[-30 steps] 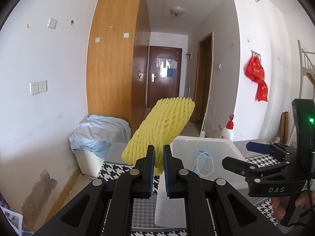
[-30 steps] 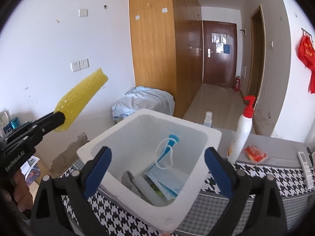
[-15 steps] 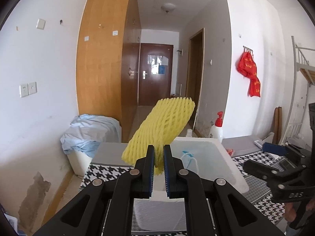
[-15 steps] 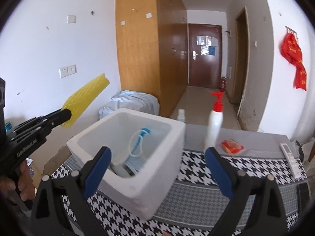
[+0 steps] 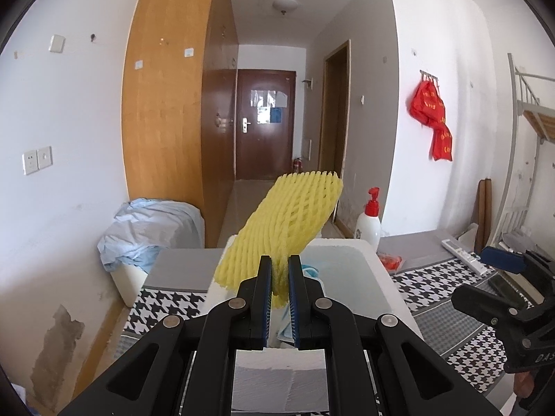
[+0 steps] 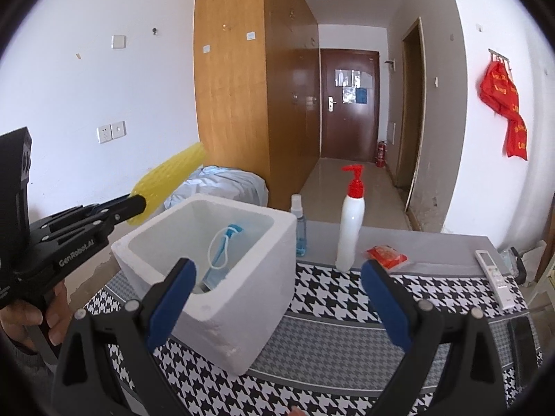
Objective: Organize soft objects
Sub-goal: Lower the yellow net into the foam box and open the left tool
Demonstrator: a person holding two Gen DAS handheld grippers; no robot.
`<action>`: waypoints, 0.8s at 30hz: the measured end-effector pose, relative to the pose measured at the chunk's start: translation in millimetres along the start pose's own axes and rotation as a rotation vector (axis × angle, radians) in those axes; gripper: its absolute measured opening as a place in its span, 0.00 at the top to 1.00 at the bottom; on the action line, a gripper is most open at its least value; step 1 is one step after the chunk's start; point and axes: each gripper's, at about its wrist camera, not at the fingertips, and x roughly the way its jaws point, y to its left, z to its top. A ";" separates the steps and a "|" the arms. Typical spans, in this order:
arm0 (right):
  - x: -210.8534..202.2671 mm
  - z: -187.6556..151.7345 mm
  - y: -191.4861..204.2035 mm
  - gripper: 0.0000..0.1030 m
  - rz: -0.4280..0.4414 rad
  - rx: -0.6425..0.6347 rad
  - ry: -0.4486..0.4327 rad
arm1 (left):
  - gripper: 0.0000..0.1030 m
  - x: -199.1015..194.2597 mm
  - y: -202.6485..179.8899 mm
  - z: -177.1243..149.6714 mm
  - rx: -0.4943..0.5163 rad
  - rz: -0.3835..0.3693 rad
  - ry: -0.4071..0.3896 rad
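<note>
My left gripper (image 5: pixel 280 270) is shut on a yellow foam net sleeve (image 5: pixel 284 228) and holds it in the air just in front of a white foam box (image 5: pixel 347 246). In the right wrist view the sleeve (image 6: pixel 166 182) hangs beyond the left rim of the box (image 6: pixel 242 277), which holds blue face masks (image 6: pixel 222 253). My right gripper (image 6: pixel 277 298) is open and empty, near the box's front right side. It also shows in the left wrist view (image 5: pixel 492 277).
The box stands on a houndstooth cloth (image 6: pixel 347 312). A white pump bottle (image 6: pixel 350 222), a small blue spray bottle (image 6: pixel 299 228), a red packet (image 6: pixel 386 256) and a remote (image 6: pixel 492 277) lie to the right. A bin with blue cloth (image 5: pixel 152 228) is at the left.
My right gripper has drawn back and to the right, away from the box. My left gripper with the sleeve has come closer to the box.
</note>
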 end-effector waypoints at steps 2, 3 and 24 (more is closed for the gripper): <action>-1.2 -0.9 -3.5 0.05 -0.003 0.009 -0.001 | 0.91 1.9 -3.7 -0.4 0.005 -0.001 0.008; -2.0 -1.7 -5.3 0.05 -0.006 0.012 -0.002 | 0.91 3.7 -5.4 -0.4 0.010 0.002 0.014; -13.4 -10.9 -37.0 0.05 -0.035 0.065 -0.013 | 0.01 12.3 -22.0 -6.6 -0.002 0.062 0.014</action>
